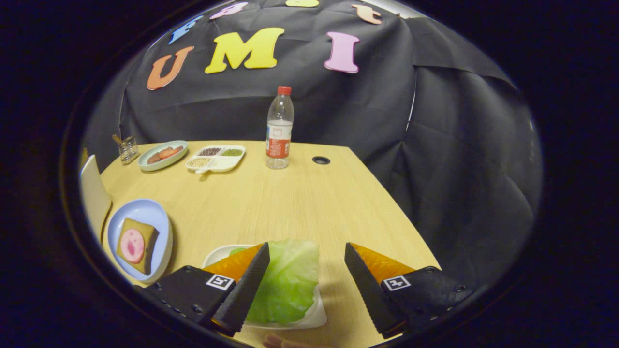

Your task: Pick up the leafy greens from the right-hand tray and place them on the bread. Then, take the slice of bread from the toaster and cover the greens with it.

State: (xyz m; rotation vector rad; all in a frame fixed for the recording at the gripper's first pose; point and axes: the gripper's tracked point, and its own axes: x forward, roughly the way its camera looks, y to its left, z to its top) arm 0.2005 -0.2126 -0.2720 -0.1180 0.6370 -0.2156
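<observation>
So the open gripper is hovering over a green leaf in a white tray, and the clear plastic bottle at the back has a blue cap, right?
Nearly. The gripper view shows the clear plastic bottle at the back of the wooden table with a red cap, not a blue one. The rest holds: the gripper is open, its fingers spread above the green leaf lying in the white tray.

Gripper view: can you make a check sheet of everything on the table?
Surface: wooden table, with a round hole near the bottle.
Job's things: leafy greens on a white tray; bread with a pink slice on a blue plate.
Clutter: water bottle, divided snack tray, green plate of food, small glass holder.
Grippers: gripper jaws open, greens between them, nearer one jaw.
Cables: nothing seen.
Surroundings: black cloth wall; fingertips by the tray.
</observation>
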